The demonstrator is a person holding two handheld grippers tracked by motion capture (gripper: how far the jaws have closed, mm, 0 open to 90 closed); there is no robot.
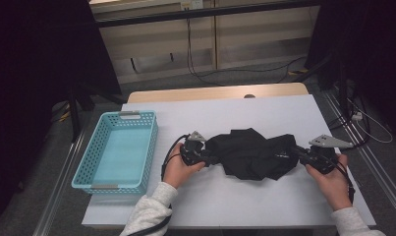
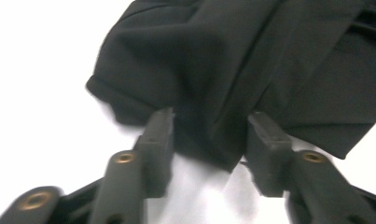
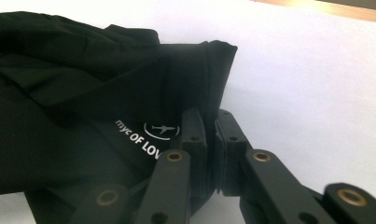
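From the high view, a black garment (image 1: 249, 153) lies crumpled in a low heap on the white-covered desk (image 1: 264, 113), a little toward the person's side of its middle. The left hand-held gripper (image 1: 211, 158) meets the cloth's left edge and the right hand-held gripper (image 1: 290, 151) meets its right edge, each held in one of the person's hands, with pale sleeves coming in from below. A light blue perforated basket (image 1: 145, 150) stands at the desk's left end, well apart from the cloth. From this height the jaws are too small and dark to read.

The left gripper view brings the fabric close: the garment (image 2: 251, 60) is matt black, folded over itself in soft ridges, with a hemmed corner at upper left. The left hand-held gripper (image 2: 209, 140) stands released, its two jaws spread with a fold of the cloth's lower edge lying in the gap between them, neither pad pressing it.

The right gripper view shows what the other views do not: small white lettering and a round emblem printed on the garment (image 3: 83, 84), partly cut off by the jaws. Here the right hand-held gripper (image 3: 210, 135) is clenched, its pads drawn together on a thick layered edge of the cloth, grasping it just above the desk.
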